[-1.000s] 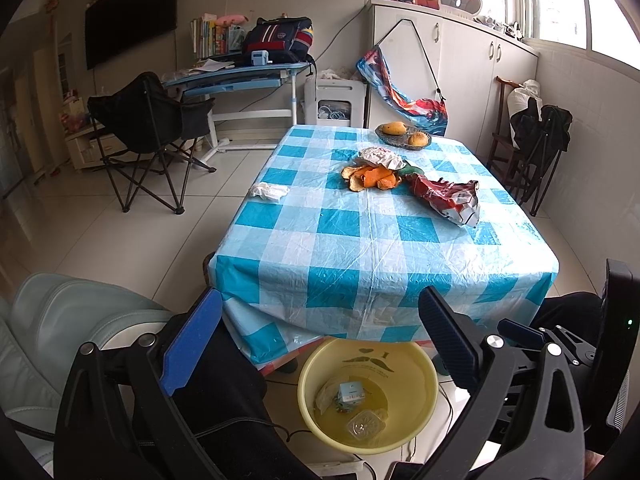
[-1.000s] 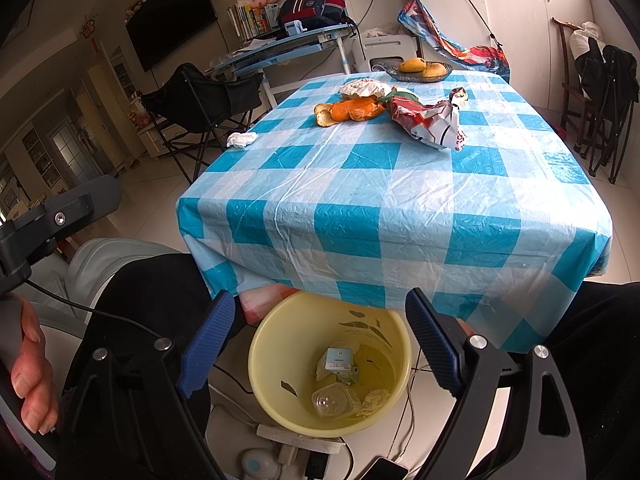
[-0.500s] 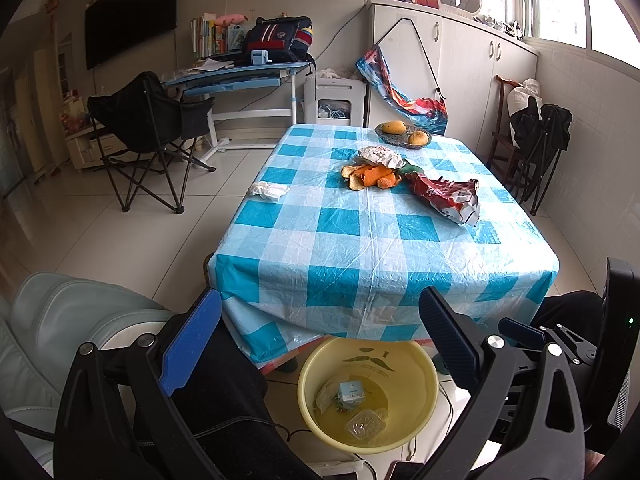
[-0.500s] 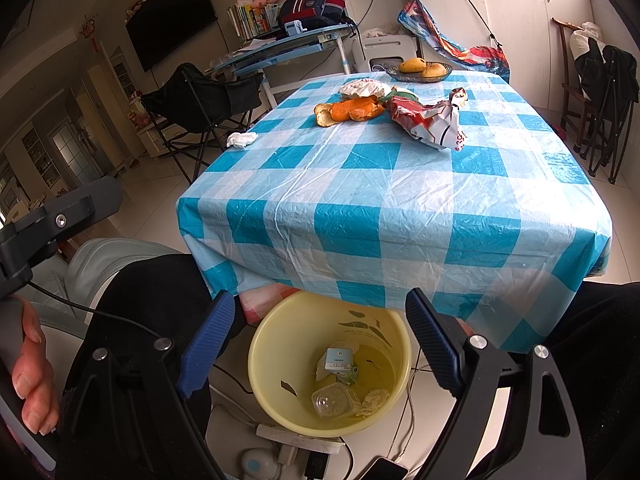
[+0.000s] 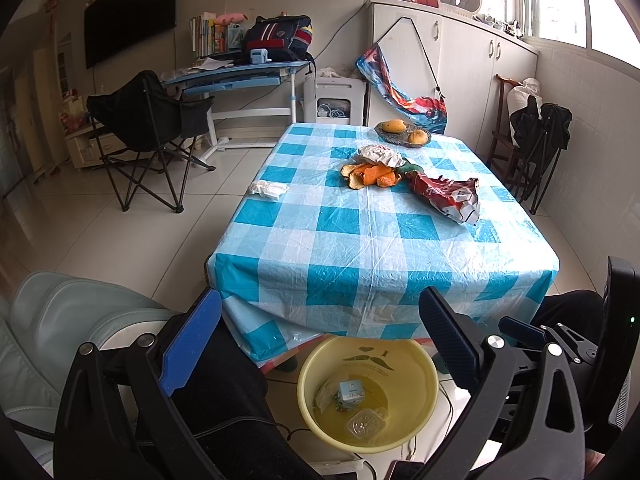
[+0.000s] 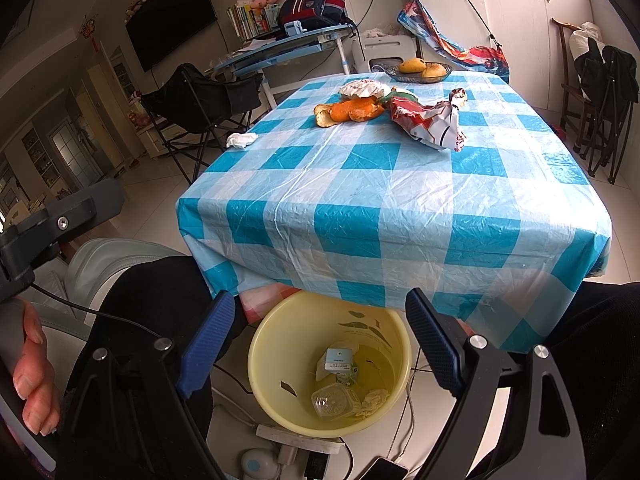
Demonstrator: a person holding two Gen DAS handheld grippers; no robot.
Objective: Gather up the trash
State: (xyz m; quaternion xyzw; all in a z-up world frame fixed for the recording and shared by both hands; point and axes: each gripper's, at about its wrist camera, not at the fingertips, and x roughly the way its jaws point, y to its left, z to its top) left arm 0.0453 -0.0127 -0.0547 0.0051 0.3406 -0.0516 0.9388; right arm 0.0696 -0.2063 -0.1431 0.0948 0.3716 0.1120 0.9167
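**Both grippers empty at the near table edge; trash lay across the table, far side**

The left gripper and the right gripper were each held over the yellow bin, which stood on the floor under the near edge of the table. Both had their fingers spread wide, with nothing between them. The bin already held a small box, a clear plastic cup and crumpled paper.

Trash not yet collected lay on the checked cloth, well apart from both grippers and further from the person. A red snack wrapper sat right of centre, its long axis running from far-left to near-right. Orange peels lay just left of it, touching a crumpled white wrapper behind them. A white tissue lay alone near the left edge. A fruit dish at the far end was judged not to be trash.

Assessment: the snack wrapper was the nearest piece to the right gripper, ahead of it and a little to the right; the tissue fell to the left gripper's side. Either reach would call for a forward move over the table. The wrapper would best be pinched across its narrow width.
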